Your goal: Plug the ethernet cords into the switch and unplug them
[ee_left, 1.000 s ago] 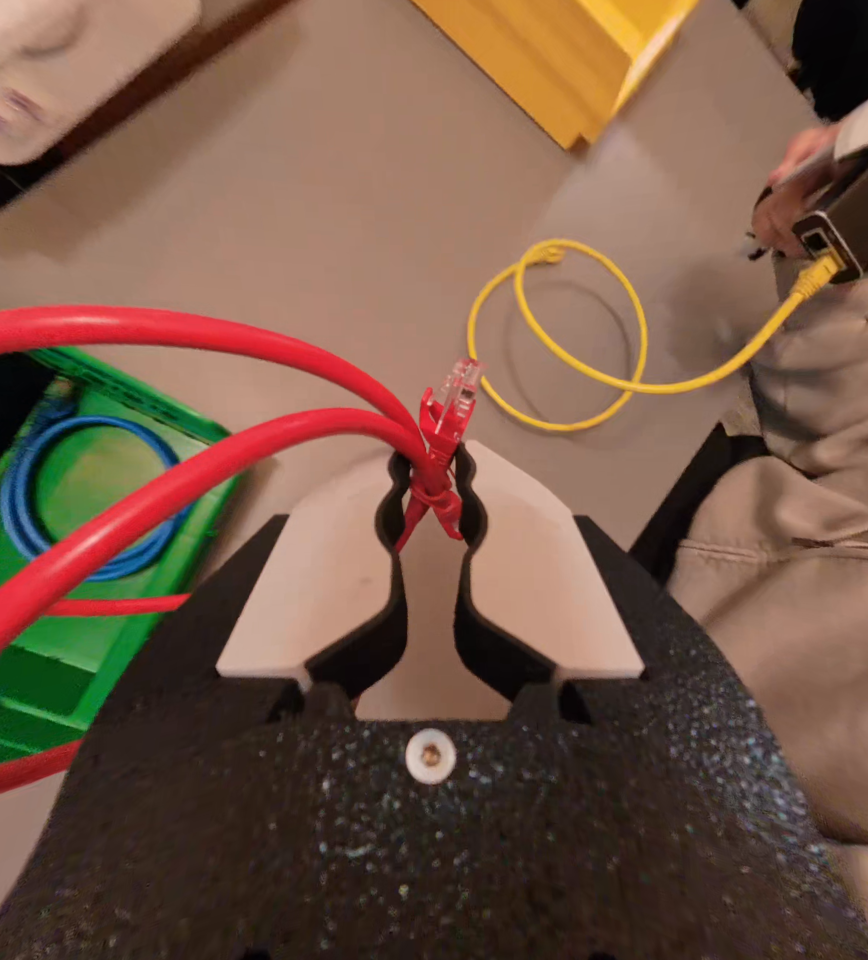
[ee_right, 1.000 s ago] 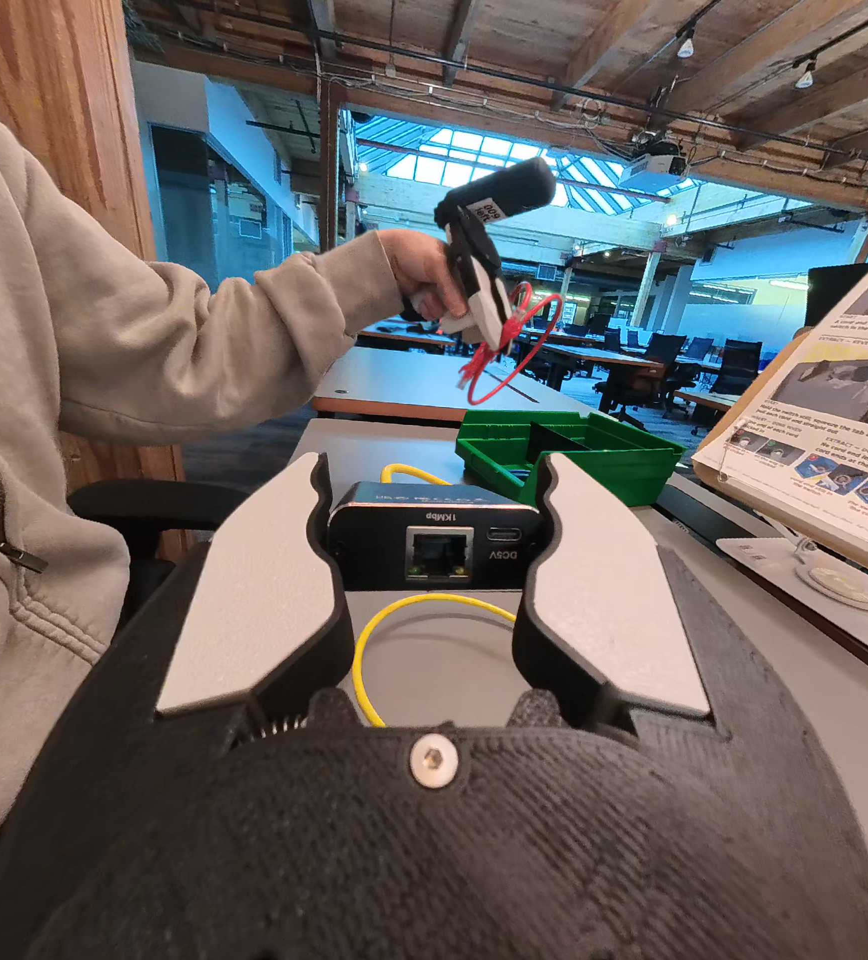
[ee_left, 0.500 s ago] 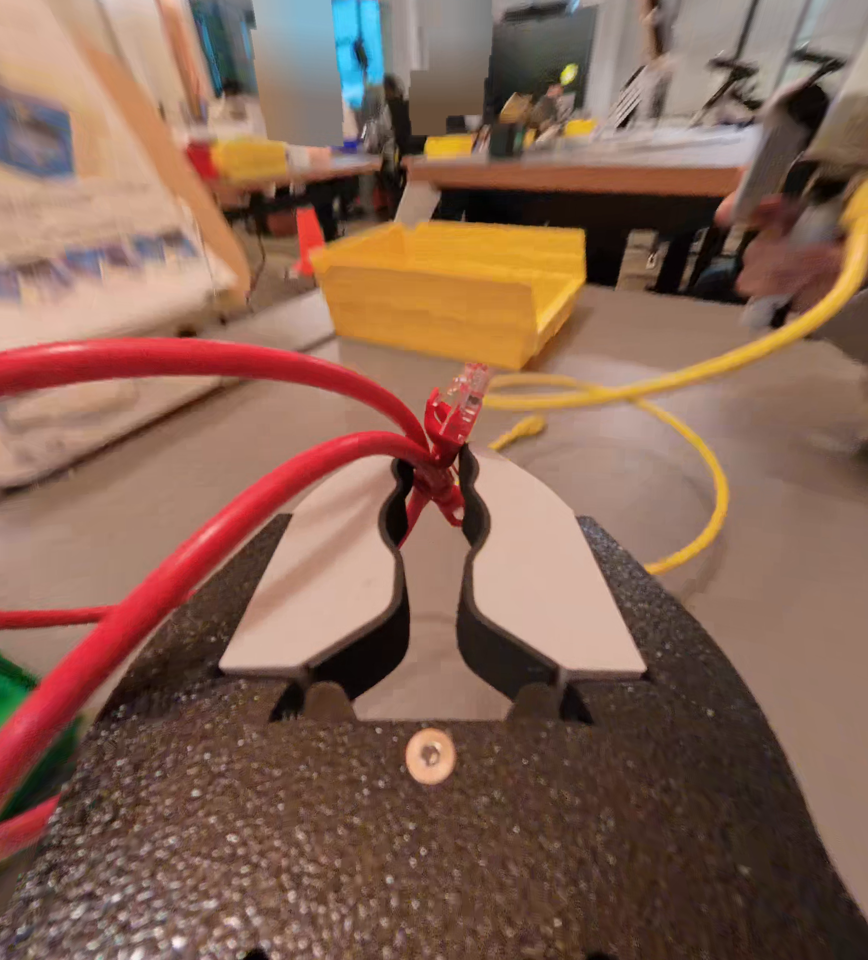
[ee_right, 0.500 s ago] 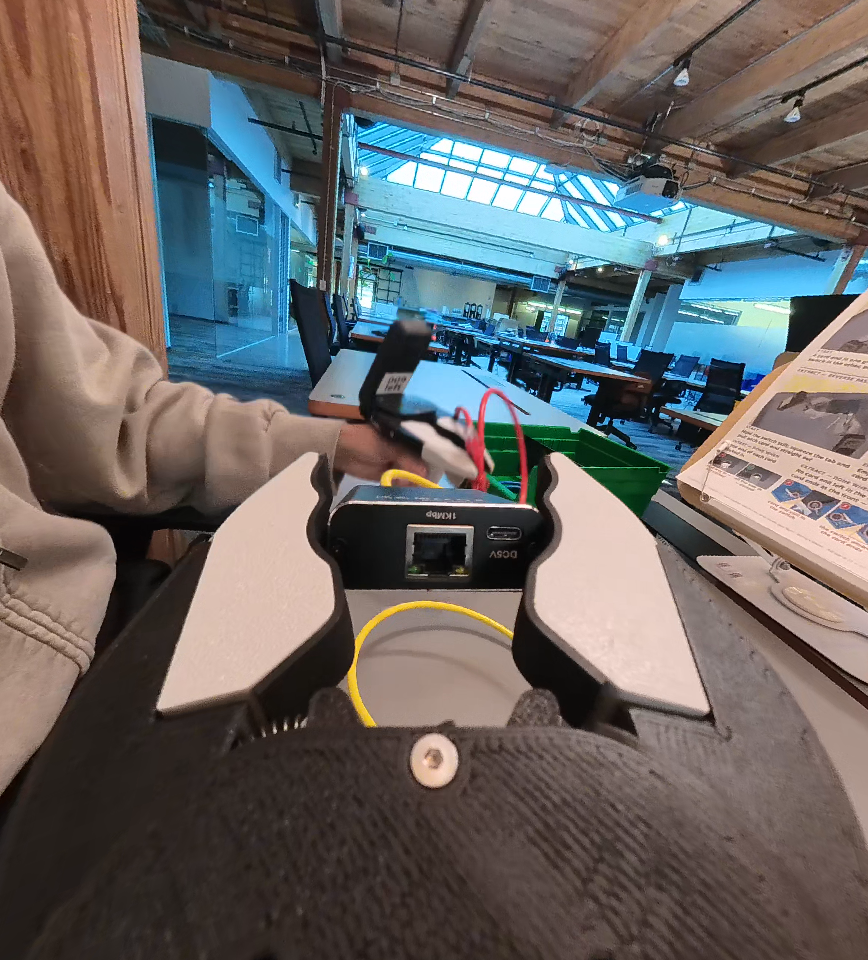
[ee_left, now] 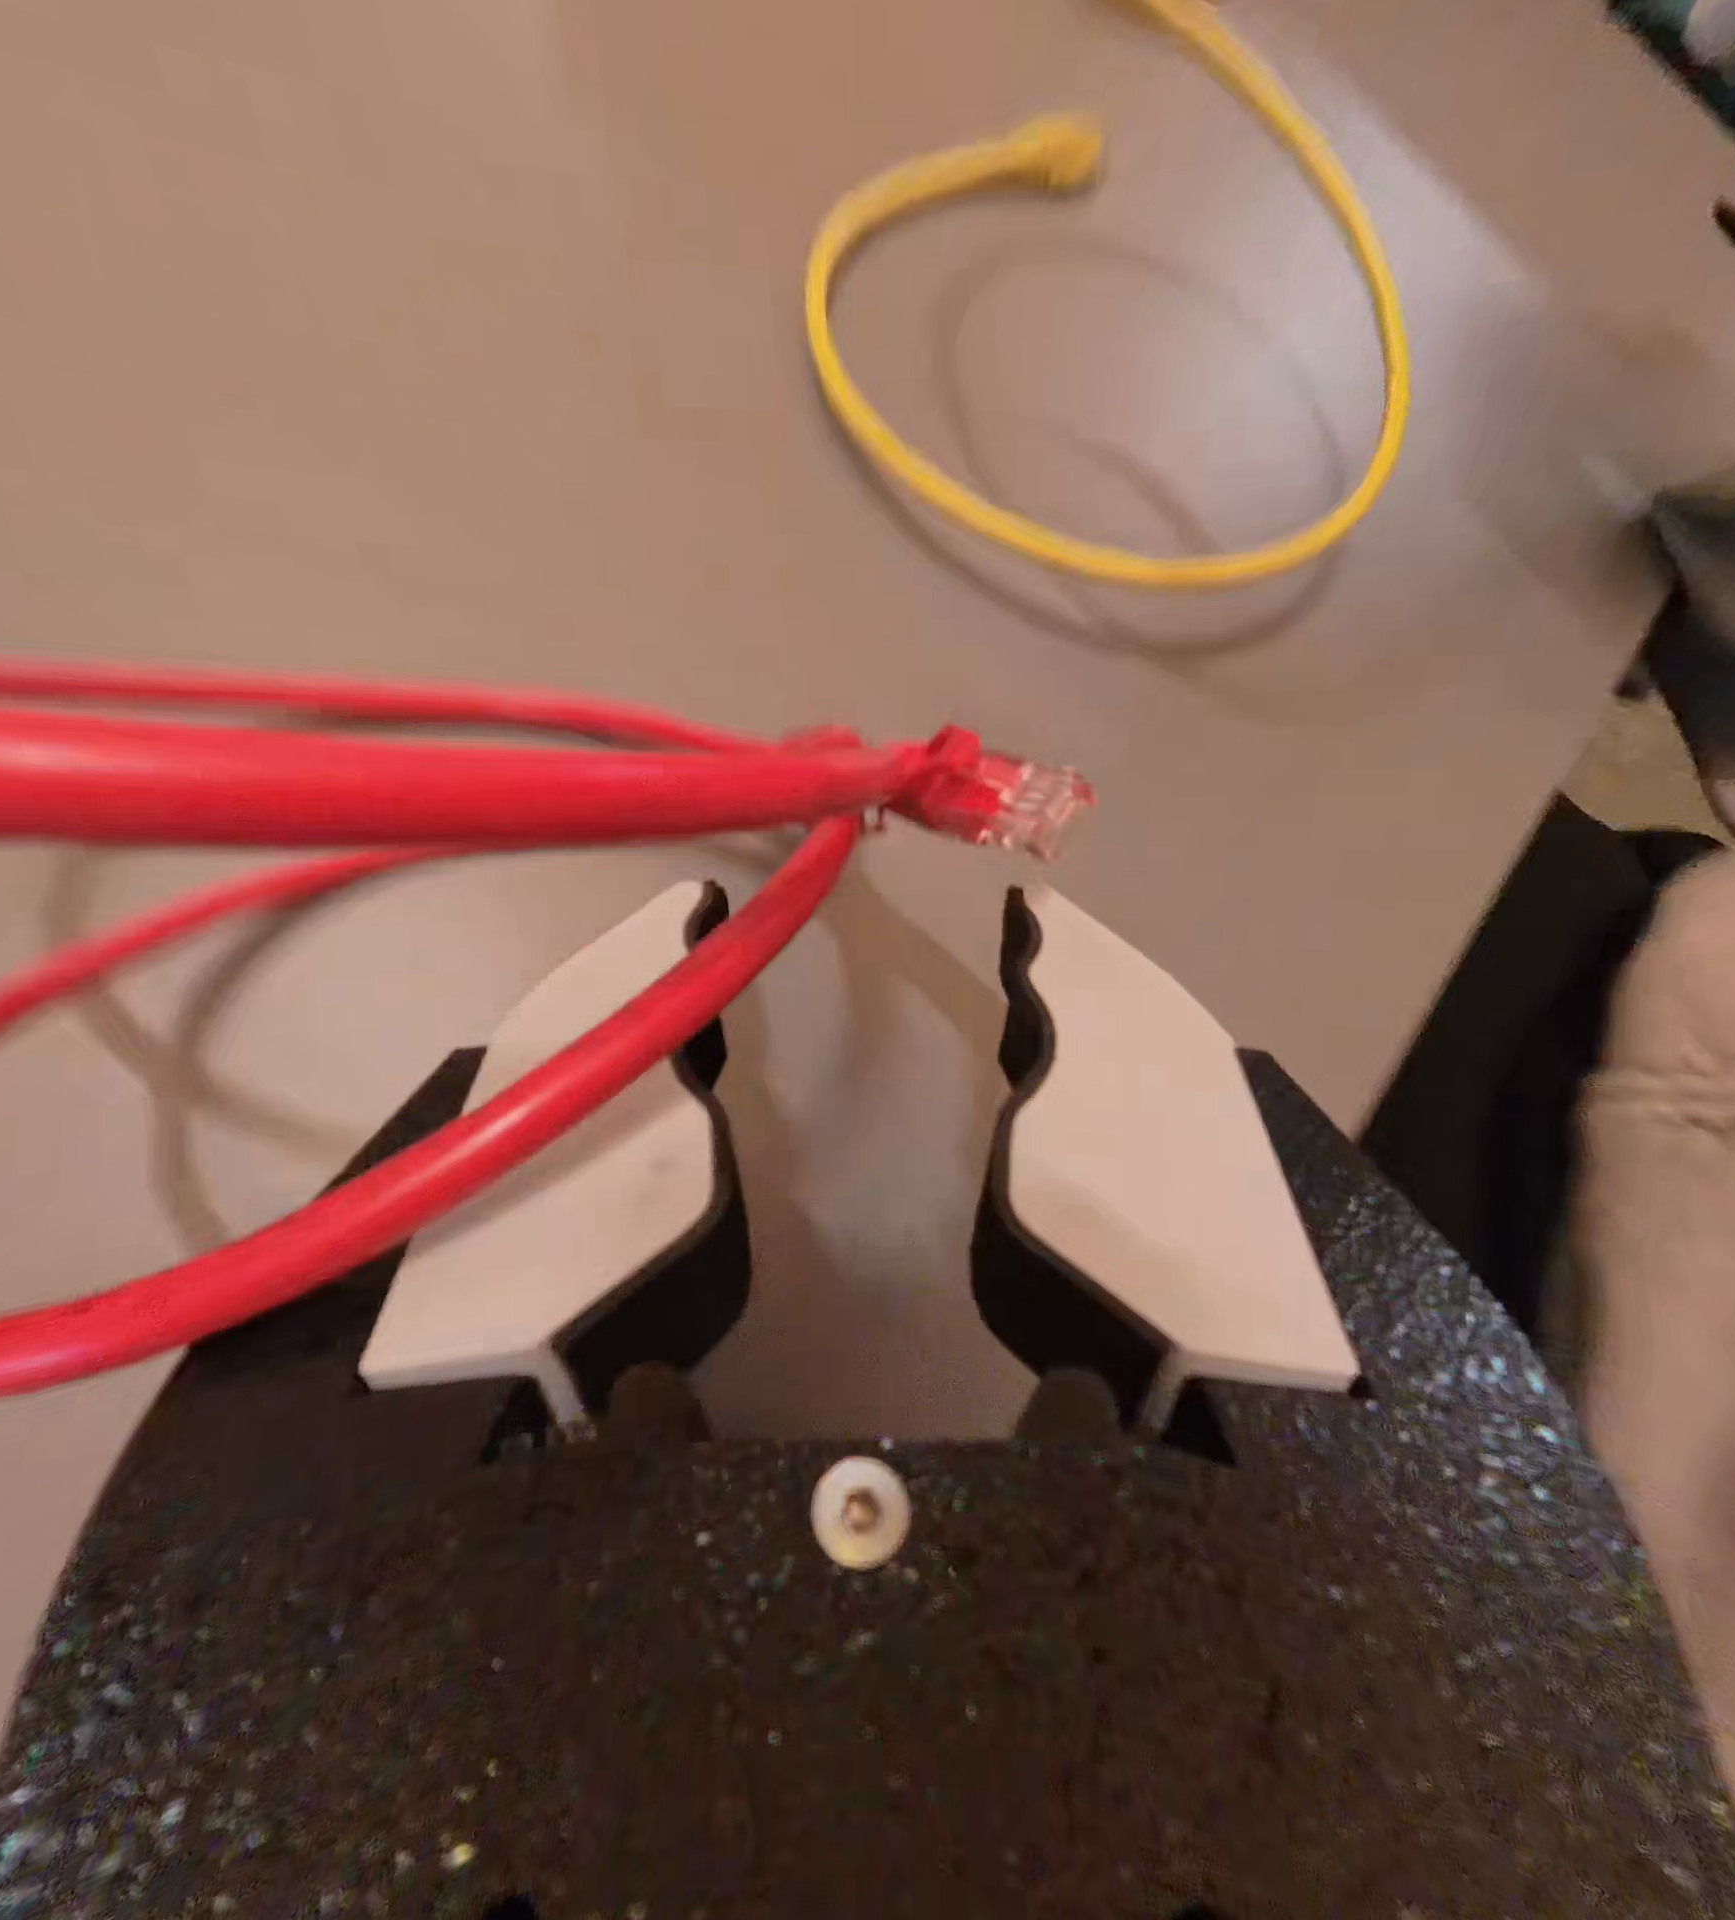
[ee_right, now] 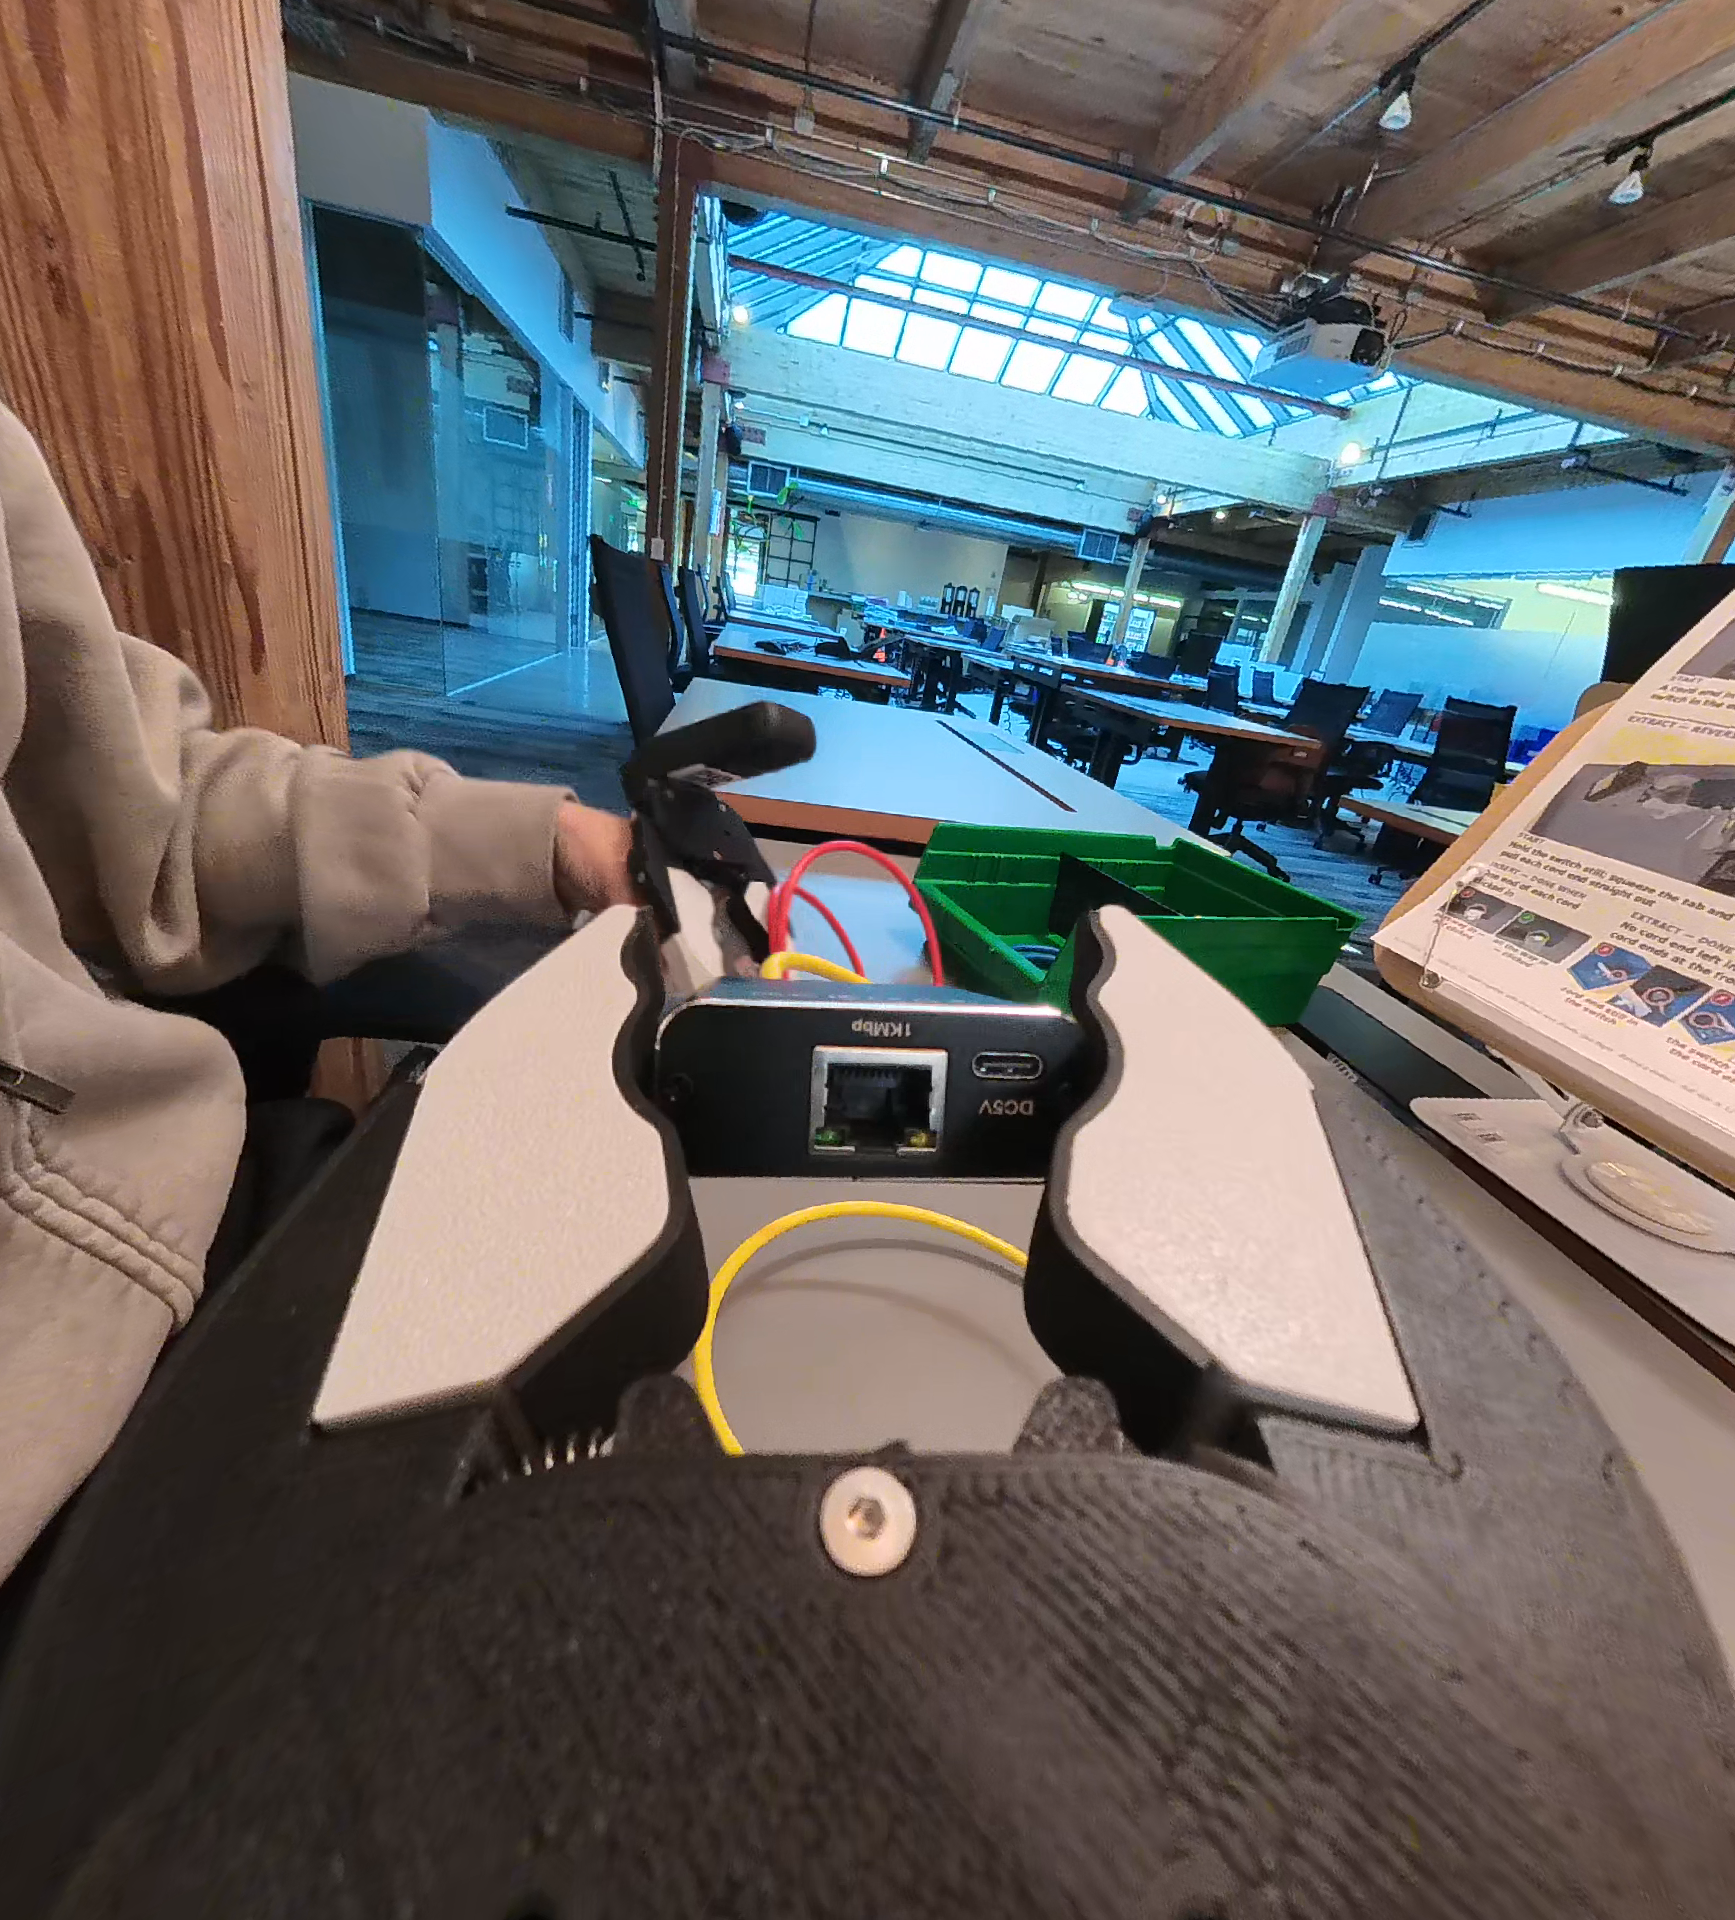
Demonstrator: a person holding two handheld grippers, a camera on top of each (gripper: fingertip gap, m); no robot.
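Observation:
My left gripper (ee_left: 861,899) is open and holds nothing. The red ethernet cord (ee_left: 323,779) lies loose over its left finger, and its clear plug (ee_left: 1008,805) hangs just past the fingertips above the table. The yellow cord (ee_left: 1102,551) lies in a loop on the table beyond. My right gripper (ee_right: 868,935) is shut on the black switch (ee_right: 738,1081), whose empty port (ee_right: 878,1096) faces the camera. The yellow cord (ee_right: 842,1216) runs under and behind the switch. The left gripper (ee_right: 707,842) and the red cord (ee_right: 842,862) show just behind it.
A green bin (ee_right: 1154,935) stands behind the switch to the right. An instruction sheet on a stand (ee_right: 1621,935) is at the right. The person's sleeve (ee_right: 219,831) and body fill the left. The grey table (ee_left: 323,312) spreads beyond the cords.
My left gripper has opened and let go of the red plug. It has come down to the table behind the switch and now looks down. The right gripper still holds the switch.

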